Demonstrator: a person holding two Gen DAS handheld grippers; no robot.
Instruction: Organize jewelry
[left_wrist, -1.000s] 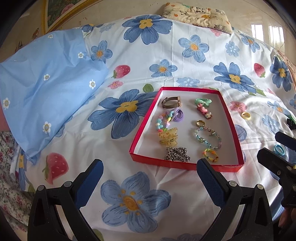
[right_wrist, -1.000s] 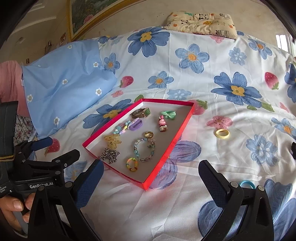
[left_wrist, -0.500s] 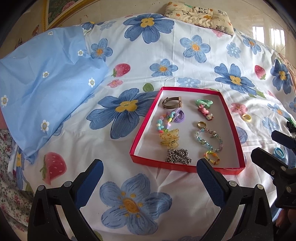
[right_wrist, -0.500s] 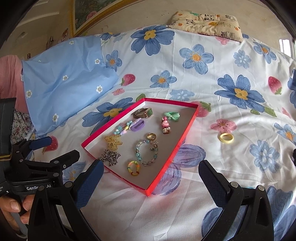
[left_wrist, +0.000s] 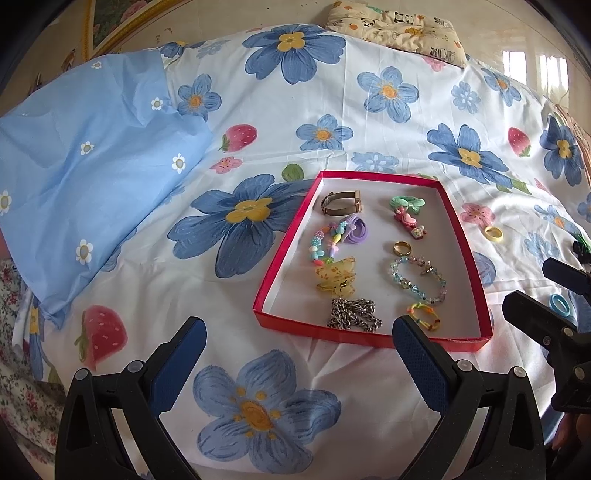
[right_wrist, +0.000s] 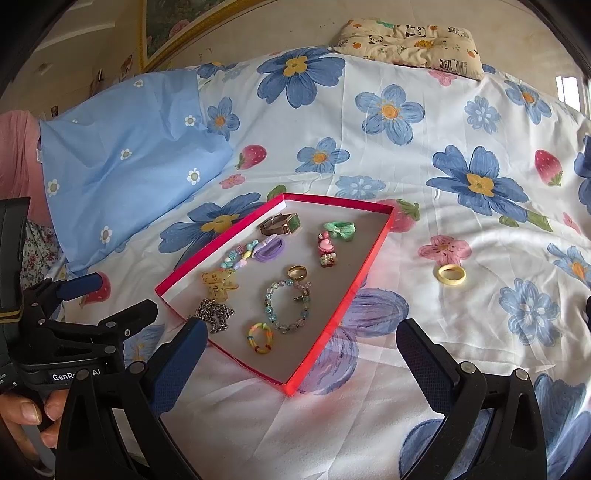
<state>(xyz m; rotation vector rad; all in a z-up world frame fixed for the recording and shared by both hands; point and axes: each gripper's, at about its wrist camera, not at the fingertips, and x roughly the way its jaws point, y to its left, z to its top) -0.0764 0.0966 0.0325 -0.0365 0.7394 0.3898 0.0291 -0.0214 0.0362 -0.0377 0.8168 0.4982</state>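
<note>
A red-rimmed shallow box (left_wrist: 280, 258) (right_wrist: 369, 258) lies on a flowered bedsheet and holds several pieces of jewelry: a watch (left_wrist: 340, 202), a bead bracelet (left_wrist: 417, 278), a gold ring (right_wrist: 297, 272), a silver chain (left_wrist: 352, 314), a yellow butterfly clip (right_wrist: 218, 283). A yellow ring (left_wrist: 493, 233) (right_wrist: 451, 274) and a blue ring (left_wrist: 560, 305) lie on the sheet right of the box. My left gripper (left_wrist: 299, 350) is open and empty, just short of the box's near edge. My right gripper (right_wrist: 301, 350) is open and empty over the box's near corner.
A light blue pillow (left_wrist: 81, 166) lies at the left. A small patterned cushion (right_wrist: 410, 40) sits at the far edge of the bed. The right gripper's black body (left_wrist: 546, 325) shows at the right edge of the left wrist view.
Both grippers have drawn slightly back and up from the box. The blue ring has left the right wrist view. Nothing was picked up.
</note>
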